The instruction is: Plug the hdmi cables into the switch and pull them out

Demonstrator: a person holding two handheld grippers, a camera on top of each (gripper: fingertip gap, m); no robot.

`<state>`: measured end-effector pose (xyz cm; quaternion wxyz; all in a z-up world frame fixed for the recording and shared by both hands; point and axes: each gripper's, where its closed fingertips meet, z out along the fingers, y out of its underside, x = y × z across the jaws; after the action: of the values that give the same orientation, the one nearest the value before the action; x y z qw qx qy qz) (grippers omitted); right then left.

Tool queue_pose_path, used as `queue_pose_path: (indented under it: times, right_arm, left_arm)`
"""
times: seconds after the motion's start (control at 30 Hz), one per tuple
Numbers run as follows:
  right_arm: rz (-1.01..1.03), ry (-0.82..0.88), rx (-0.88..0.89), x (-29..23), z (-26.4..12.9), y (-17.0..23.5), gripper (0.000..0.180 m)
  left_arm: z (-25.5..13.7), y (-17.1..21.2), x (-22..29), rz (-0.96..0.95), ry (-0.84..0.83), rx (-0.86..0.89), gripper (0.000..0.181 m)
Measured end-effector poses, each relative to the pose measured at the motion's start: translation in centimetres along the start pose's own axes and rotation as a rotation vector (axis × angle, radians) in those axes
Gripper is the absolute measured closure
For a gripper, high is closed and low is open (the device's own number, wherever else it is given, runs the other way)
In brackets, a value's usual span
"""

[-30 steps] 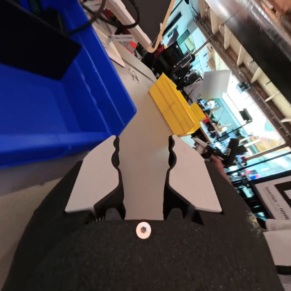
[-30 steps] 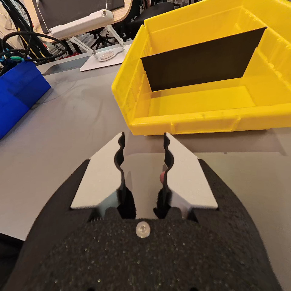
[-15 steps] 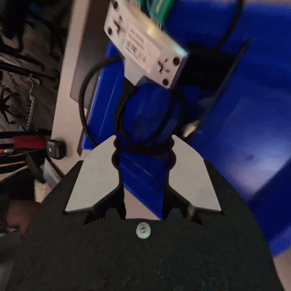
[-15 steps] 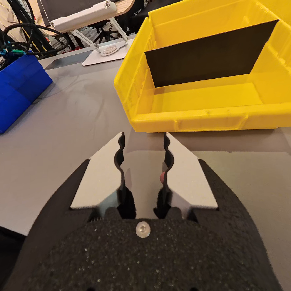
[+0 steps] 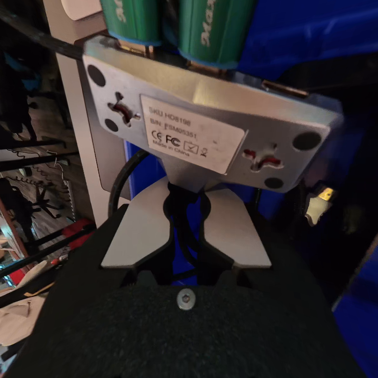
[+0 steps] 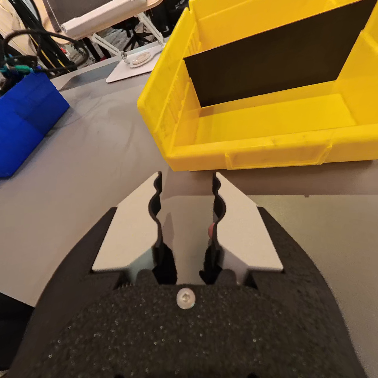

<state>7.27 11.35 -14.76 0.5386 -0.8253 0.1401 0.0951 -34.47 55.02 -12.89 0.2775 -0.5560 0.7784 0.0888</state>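
Silver switch (image 5: 206, 114), underside shown, long axis crosswise, lodged directly ahead of the left claw (image 5: 186, 191), which is clenched on its narrow lower end over the blue bin (image 5: 306, 30), green-shelled HDMI plugs (image 5: 206, 30) seated in its far edge; right claw (image 6: 186, 180) released, unladen, over the counter (image 6: 81, 163).

The switch (image 5: 204, 114) is a silver metal box seen from its underside (white sticker, dark round feet, keyhole mounting slots), tilted with its right end lower. Two green-shelled hdmi plugs (image 5: 173, 30) sit in its far edge at 12 o'clock. A loose gold-tipped hdmi plug (image 5: 319, 202) hangs at 3 o'clock.
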Motion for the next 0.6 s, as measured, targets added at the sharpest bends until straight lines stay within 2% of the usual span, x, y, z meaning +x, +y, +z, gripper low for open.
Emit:
queue_pose_path:
  times: [0.27, 0.6]
  right_arm:
    - [-0.019, -0.017, 0.020, -0.8, -0.4, -0.4, 0.131]
    - [-0.061, -0.040, 0.065, -2.3, -0.7, -1.2, 0.132]
  left_arm:
    - [-7.8, -1.6, -1.9, 0.084, -0.232, 0.014, 0.160]
    - [-20.7, -5.1, -4.1, 0.289, -0.689, -0.118, 0.161]
